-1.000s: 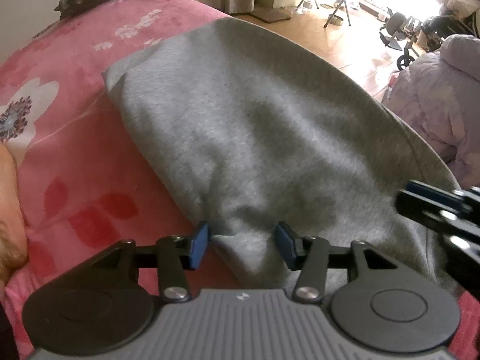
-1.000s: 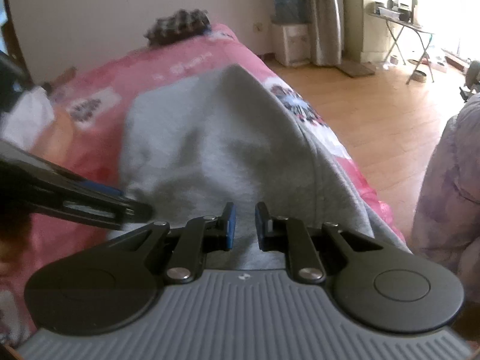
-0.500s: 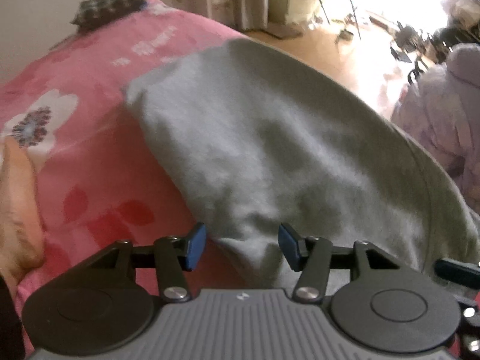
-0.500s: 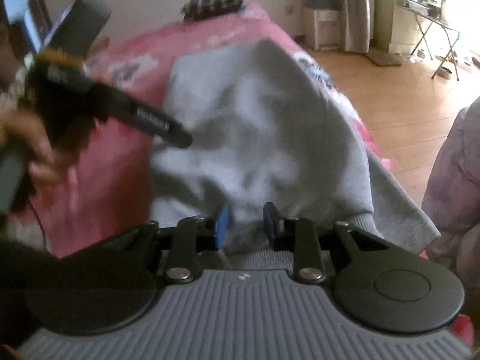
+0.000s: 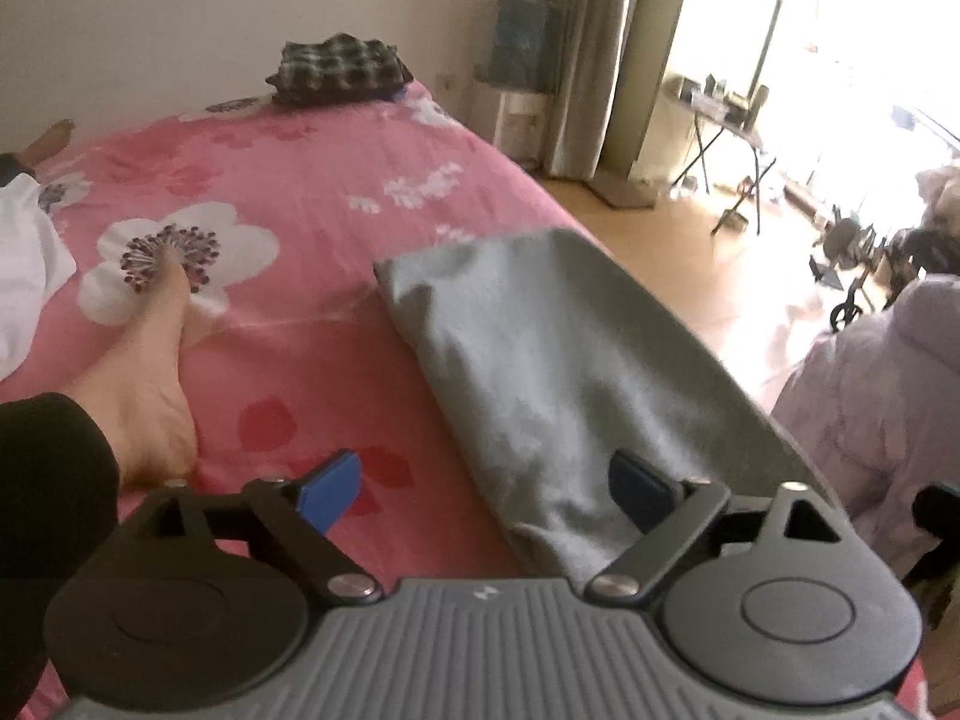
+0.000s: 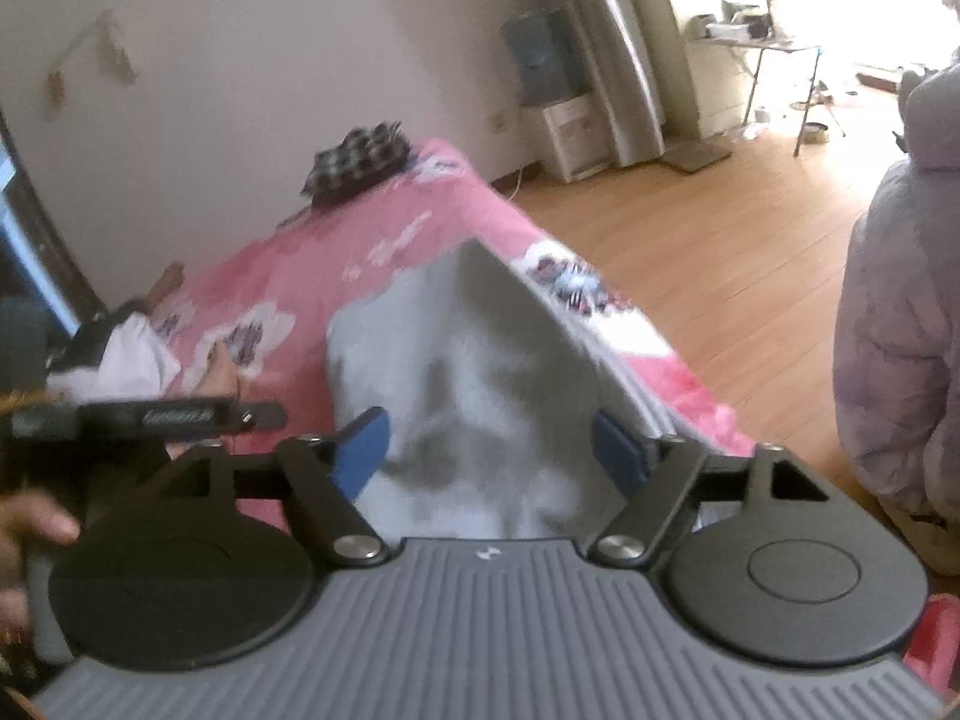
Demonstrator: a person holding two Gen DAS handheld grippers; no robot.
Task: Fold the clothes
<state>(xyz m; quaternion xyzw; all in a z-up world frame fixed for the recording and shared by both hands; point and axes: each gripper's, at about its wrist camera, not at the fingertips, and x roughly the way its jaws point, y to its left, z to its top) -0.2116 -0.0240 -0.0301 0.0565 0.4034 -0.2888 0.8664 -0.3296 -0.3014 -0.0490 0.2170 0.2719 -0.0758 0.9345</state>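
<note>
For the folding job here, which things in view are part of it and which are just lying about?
Part of the job:
- grey garment, lying folded on the pink bedspread
- left gripper, jaws opening above it
- right gripper, jaws opening above it

Just lying about:
- checked folded clothes at the far end
- white cloth
- lilac padded jacket

Home bedrm: bed (image 5: 336, 192), curtains (image 5: 606, 54)

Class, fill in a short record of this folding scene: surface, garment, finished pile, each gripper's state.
surface: pink floral bedspread
garment: grey garment, lying folded on the bedspread near its edge
finished pile: checked folded clothes at the far end
left gripper: jaws opening, pads clear of the cloth
right gripper: jaws opening, nothing gripped
</note>
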